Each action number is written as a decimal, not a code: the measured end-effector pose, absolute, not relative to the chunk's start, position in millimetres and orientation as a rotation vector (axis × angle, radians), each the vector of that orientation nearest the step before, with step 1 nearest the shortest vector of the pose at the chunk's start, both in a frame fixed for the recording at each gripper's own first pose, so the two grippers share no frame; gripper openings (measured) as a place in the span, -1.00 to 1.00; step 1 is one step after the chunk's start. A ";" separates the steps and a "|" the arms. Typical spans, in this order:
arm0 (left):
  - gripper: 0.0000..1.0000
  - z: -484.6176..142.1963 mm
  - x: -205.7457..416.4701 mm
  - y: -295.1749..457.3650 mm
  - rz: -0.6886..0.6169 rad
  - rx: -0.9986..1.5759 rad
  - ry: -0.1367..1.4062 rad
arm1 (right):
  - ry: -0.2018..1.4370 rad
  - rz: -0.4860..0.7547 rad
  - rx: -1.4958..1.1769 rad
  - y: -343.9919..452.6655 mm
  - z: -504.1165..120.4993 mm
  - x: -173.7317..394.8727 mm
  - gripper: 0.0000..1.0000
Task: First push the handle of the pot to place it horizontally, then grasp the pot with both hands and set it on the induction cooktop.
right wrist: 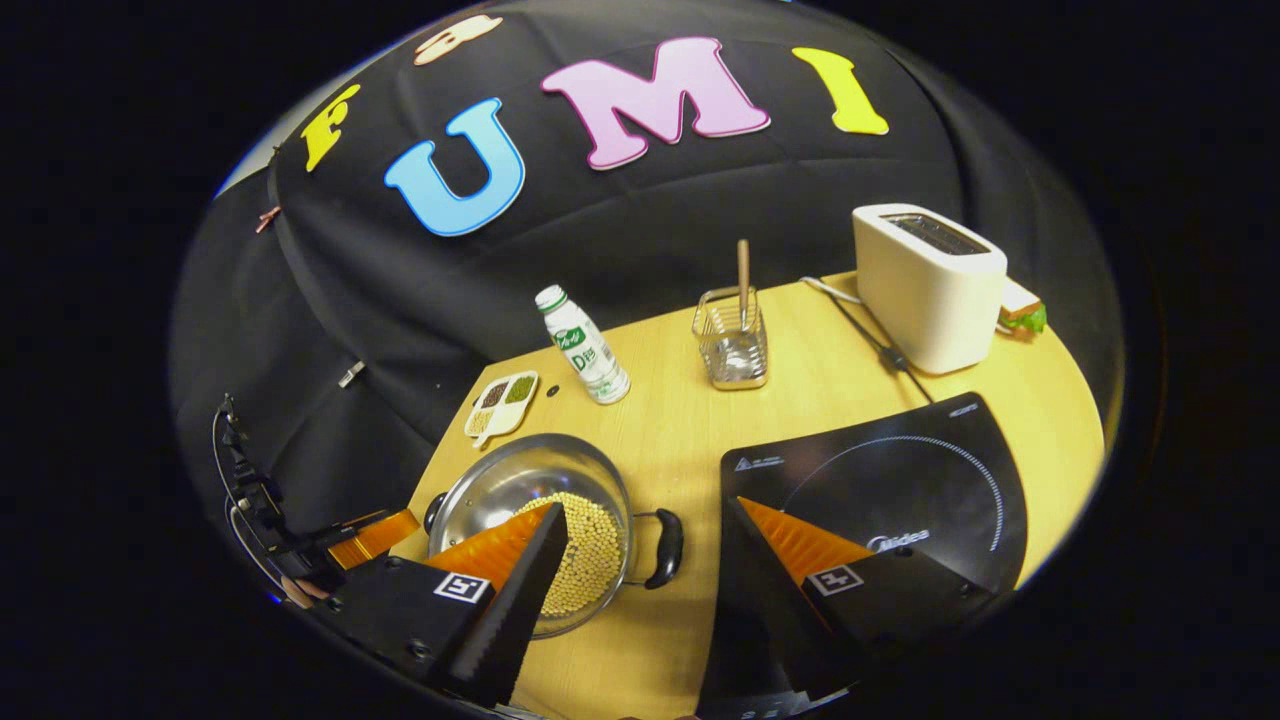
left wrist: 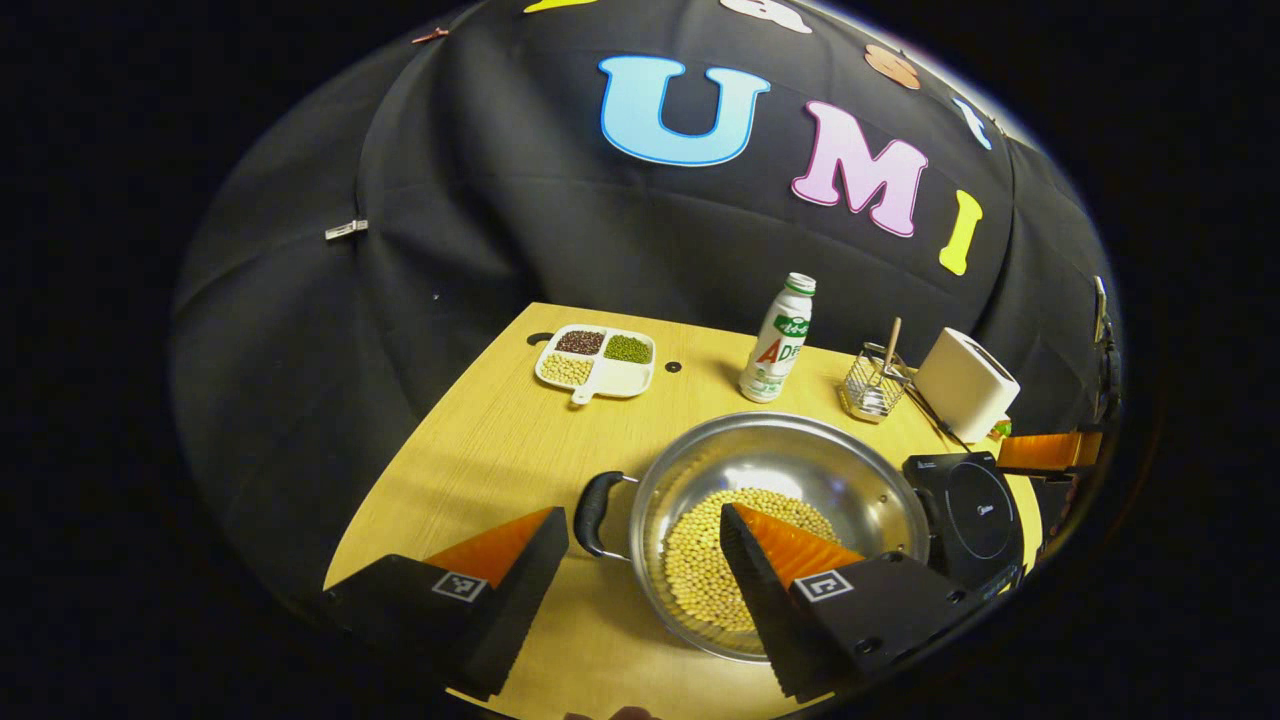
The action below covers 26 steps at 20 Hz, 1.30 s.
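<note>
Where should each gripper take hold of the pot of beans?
By its two loop handles: the left gripper comes from the pot's left handle side, the right gripper from the right handle. Both handles stick out sideways, each lined up between open fingers.

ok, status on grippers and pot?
Left gripper open, straddling the pot's left handle. Right gripper open around right handle. Pot of soybeans on table, beside induction cooktop. Path clear.
</note>
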State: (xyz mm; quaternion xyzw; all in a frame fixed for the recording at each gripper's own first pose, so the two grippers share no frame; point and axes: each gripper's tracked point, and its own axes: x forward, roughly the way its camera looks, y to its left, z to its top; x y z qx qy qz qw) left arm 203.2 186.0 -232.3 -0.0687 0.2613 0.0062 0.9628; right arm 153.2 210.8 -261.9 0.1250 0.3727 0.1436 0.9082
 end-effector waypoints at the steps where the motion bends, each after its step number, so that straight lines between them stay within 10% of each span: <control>1: 0.91 -238.4 209.8 192.3 0.005 -0.134 0.532 | 0.785 0.298 0.247 216.9 -272.3 152.7 0.98; 19: 0.87 -317.2 261.3 188.9 -0.154 -0.202 0.644 | 0.891 0.219 0.175 250.7 -370.0 154.9 0.95; 26: 0.36 -321.9 256.1 183.0 -0.184 -0.240 0.656 | 0.875 0.188 0.148 243.4 -376.4 161.2 0.53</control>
